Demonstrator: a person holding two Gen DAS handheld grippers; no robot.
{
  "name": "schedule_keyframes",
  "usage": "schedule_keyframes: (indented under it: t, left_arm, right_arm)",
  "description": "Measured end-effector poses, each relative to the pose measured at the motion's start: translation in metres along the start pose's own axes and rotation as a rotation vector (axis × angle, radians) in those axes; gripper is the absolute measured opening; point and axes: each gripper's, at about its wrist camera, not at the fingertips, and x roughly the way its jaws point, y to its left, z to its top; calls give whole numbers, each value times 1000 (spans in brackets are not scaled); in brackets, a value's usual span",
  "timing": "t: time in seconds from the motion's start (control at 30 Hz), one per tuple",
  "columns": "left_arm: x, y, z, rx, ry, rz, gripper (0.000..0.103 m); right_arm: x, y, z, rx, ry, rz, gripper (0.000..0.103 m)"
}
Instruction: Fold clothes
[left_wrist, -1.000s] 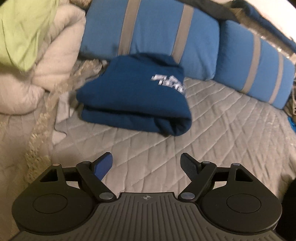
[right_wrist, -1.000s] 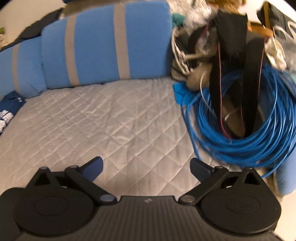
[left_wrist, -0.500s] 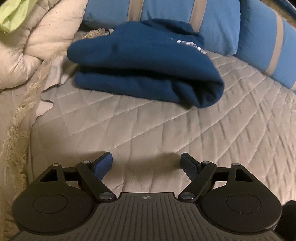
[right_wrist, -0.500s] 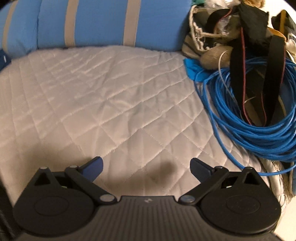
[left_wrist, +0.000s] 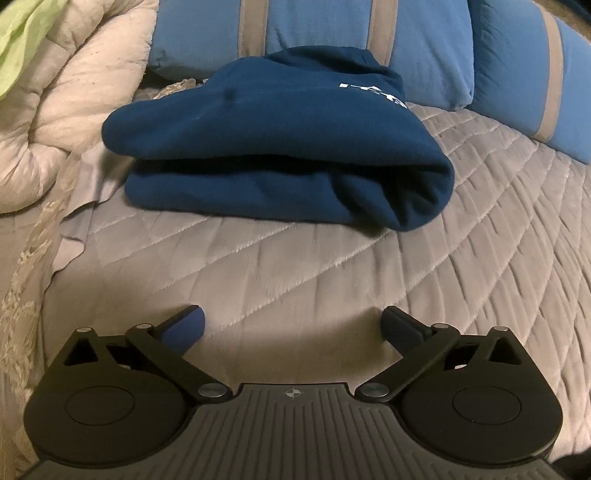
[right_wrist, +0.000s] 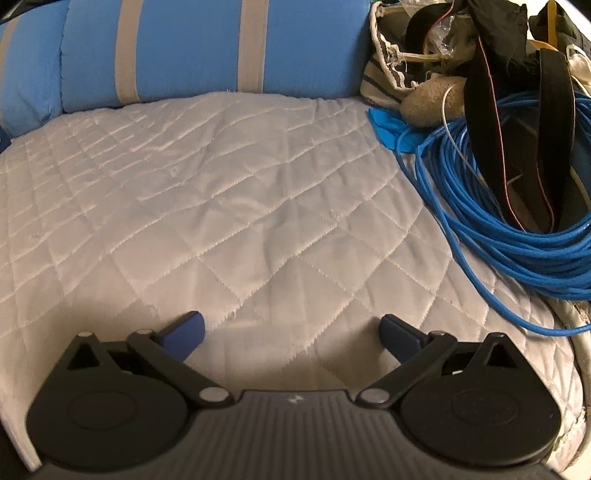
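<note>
A dark blue garment with white lettering (left_wrist: 273, 147) lies folded in a thick bundle on the grey quilted bed cover (left_wrist: 332, 266), in the left wrist view, against the blue pillows. My left gripper (left_wrist: 293, 325) is open and empty, low over the cover a short way in front of the bundle. My right gripper (right_wrist: 291, 332) is open and empty over bare quilted cover (right_wrist: 221, 184); the garment does not show in that view.
Blue pillows with grey stripes (left_wrist: 332, 33) (right_wrist: 192, 51) line the far side. A cream duvet (left_wrist: 55, 103) and a green cloth (left_wrist: 26, 40) lie at the left. A coil of blue cable (right_wrist: 498, 206) with black straps (right_wrist: 484, 122) and a bag sit at the right edge.
Both grippers dropped lower and closer to the bed cover. The left view came nearer the folded garment, then steadied. Both stayed open and empty.
</note>
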Motion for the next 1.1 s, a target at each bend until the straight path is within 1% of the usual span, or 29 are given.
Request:
schedule_keyframes:
  t: [0.13, 0.37, 0.5, 0.63, 0.77, 0.87, 1.1]
  left_arm:
    - [6, -2, 7, 1, -2, 7, 103]
    - [19, -7, 18, 5, -30, 14, 103]
    - [25, -6, 22, 9, -62, 9, 103]
    - [31, -6, 26, 7, -95, 5, 103]
    - [38, -6, 23, -1, -168, 12, 103]
    - [38, -8, 19, 4, -202, 14, 103]
    - [36, -10, 17, 4, -227, 18, 103]
  right_arm:
    - [5, 0, 5, 23, -19, 0, 103]
    - [18, 1, 16, 46, -56, 5, 103]
    - [24, 0, 21, 52, -82, 19, 103]
    - [32, -5, 28, 44, -106, 53, 103]
    - [41, -9, 27, 43, -161, 65, 103]
    - [42, -10, 23, 48, -199, 70, 103]
    - [40, -11, 18, 56, -228, 70, 102]
